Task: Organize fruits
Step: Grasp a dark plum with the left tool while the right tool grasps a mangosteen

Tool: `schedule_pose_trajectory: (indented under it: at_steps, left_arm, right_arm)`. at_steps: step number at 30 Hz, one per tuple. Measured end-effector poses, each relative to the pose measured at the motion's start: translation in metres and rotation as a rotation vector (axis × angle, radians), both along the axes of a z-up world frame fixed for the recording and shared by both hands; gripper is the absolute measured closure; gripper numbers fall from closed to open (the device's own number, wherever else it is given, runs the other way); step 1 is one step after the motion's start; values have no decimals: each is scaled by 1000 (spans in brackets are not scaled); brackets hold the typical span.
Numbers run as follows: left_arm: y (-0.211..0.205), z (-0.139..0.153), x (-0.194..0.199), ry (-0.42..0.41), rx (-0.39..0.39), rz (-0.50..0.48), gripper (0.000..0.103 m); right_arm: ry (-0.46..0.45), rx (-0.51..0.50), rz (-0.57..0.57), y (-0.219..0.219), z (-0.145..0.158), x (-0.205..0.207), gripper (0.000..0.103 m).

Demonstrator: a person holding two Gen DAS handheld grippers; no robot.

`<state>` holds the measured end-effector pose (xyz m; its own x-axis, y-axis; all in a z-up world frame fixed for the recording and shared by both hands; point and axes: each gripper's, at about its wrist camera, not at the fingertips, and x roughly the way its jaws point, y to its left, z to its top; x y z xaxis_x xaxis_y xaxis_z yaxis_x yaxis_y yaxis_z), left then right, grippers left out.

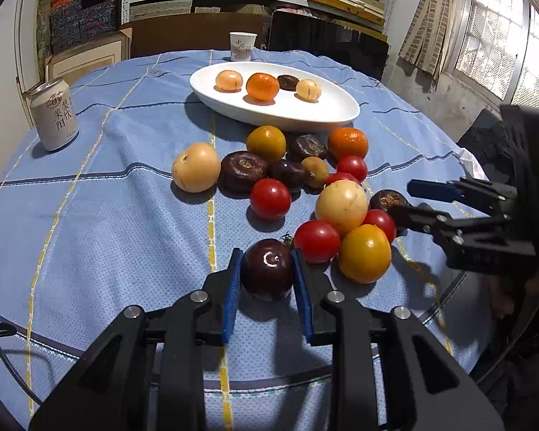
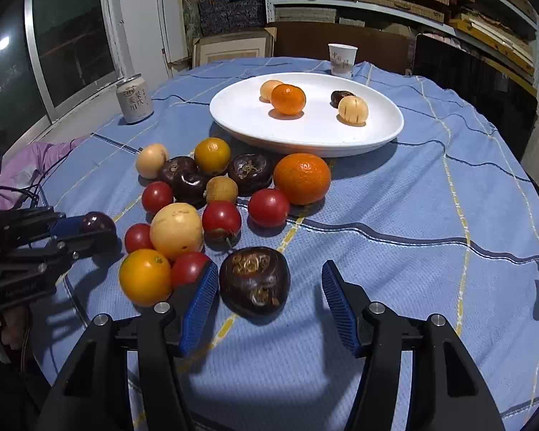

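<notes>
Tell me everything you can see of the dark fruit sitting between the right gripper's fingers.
The dark fruit is a squat, lumpy, glossy brown-black ball with tan, crusty rings on its top and front. It rests on the blue tablecloth, nearest of the loose fruit to the right wrist camera. The right gripper is open around it: the left blue pad looks at or near its side, the right pad stands clear. A red tomato sits just beyond the left pad.
</notes>
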<state>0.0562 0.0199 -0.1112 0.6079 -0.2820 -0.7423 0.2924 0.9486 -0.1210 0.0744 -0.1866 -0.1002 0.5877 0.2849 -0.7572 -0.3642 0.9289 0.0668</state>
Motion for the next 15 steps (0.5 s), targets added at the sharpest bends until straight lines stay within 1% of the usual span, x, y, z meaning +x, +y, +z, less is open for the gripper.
schedule_pose_trajectory:
  at_steps: [3,4,5,6,9,15]
  left_arm:
    - [0,-1,0,3,3,0,76]
    - [0,-1,0,3,4,-1,76]
    - [0,-1,0,3,3,-2,76]
    - [0,-1,0,3,2,-1,76]
    - [0,-1,1,6,-1,1,76]
    - [1,0,-1,-4,-6,7,76]
  right_arm:
    - [36,-2,1,4,-4,9,42]
    - [60,-8,10,6,-8,11,43]
    - [69,-19,17,7,-11,12,50]
    - [53,-9,35,8,-8,9,60]
    - [21,-21,22,9,-6,3,60]
    - [18,9,6,1,-5,-2,60]
